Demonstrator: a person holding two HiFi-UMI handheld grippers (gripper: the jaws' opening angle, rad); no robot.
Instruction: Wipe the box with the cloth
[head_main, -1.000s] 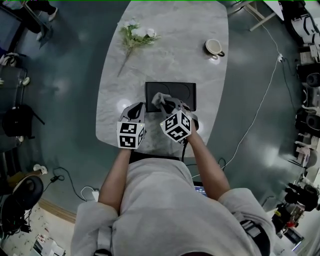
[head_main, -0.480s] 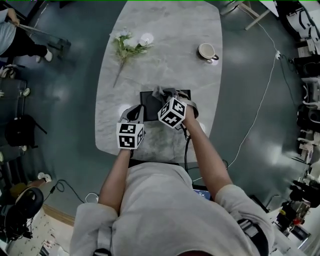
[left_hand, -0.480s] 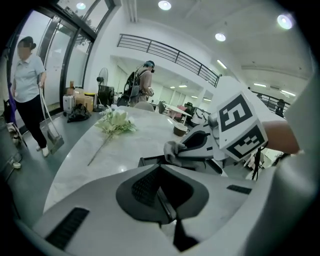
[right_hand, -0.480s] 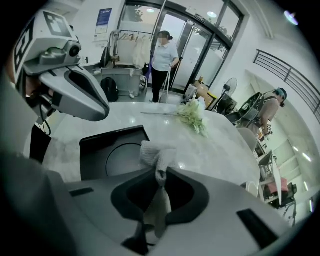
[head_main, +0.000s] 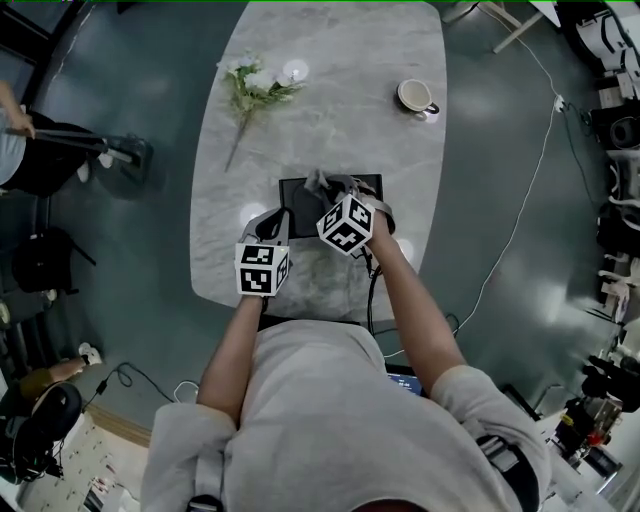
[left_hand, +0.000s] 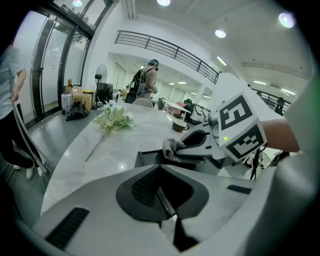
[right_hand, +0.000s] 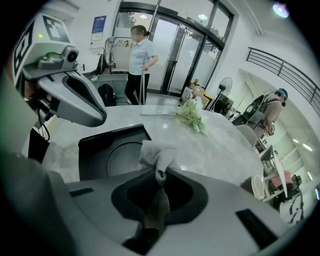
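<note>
The marble table (head_main: 330, 90) carries a black box (head_main: 300, 200) near its front edge. Both of the person's forearms extend forward over that edge, the right one reaching farther. The right gripper (head_main: 328, 192) is positioned over the box, its jaws clamped on a grey cloth (right_hand: 156, 154) that bunches ahead of the tips, over the box's circular recess. The left gripper (head_main: 272, 220) sits just beside the box's near-left corner, its jaws closed together with nothing between them. A cup (head_main: 413, 96) stands well apart, at the far right.

No legible text anywhere, blue wall poster (right_hand: 98, 27) too small to read
</note>
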